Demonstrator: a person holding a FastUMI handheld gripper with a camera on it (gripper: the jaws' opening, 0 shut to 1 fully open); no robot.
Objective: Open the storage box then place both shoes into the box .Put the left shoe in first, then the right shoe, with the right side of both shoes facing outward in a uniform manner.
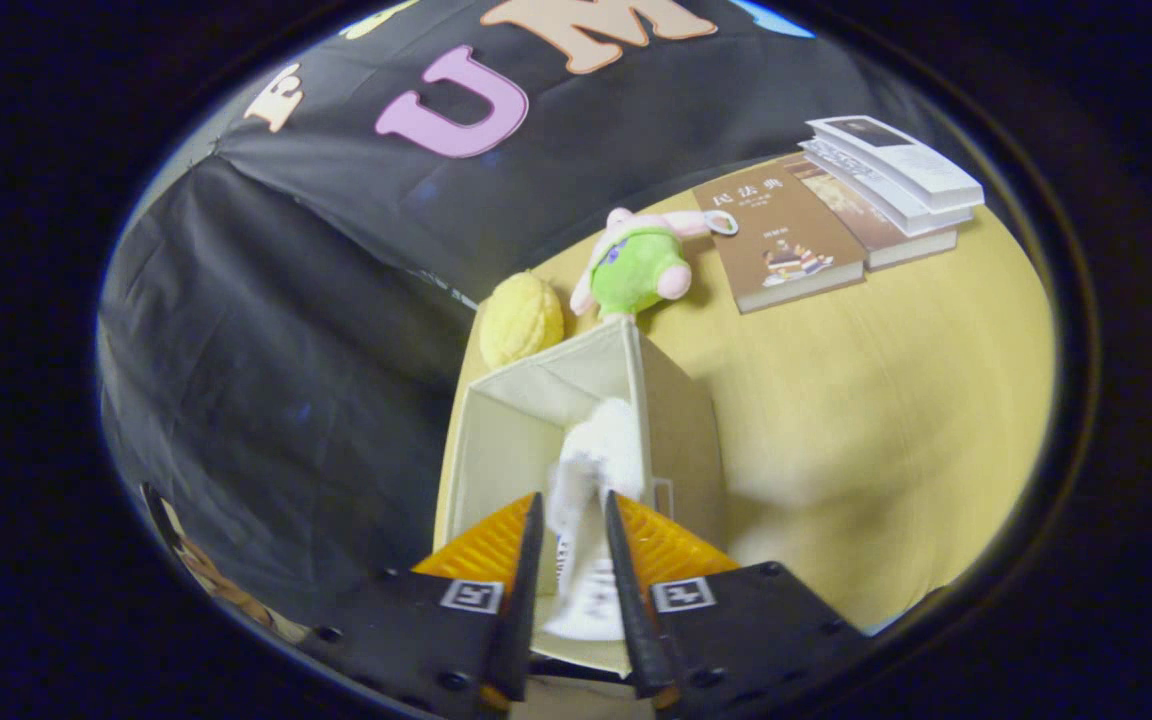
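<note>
While pinching a white shoe (591,480) between both fingers, gripper (573,520) hangs over the open cream storage box (506,440), fingers drawn close on the shoe's sides. Shoe blurred, reaching from between the fingertips toward 12 o'clock into the box's mouth; whether touching the box floor, cannot tell. Box stands on the yellow table (886,420), near its edge. Beyond the box at 12 o'clock, a yellow knobbly ball (521,320) and a green and pink plush toy (636,265), side by side. Farther off at 1 o'clock, a brown book (786,245) beside a stack of books (891,180).
</note>
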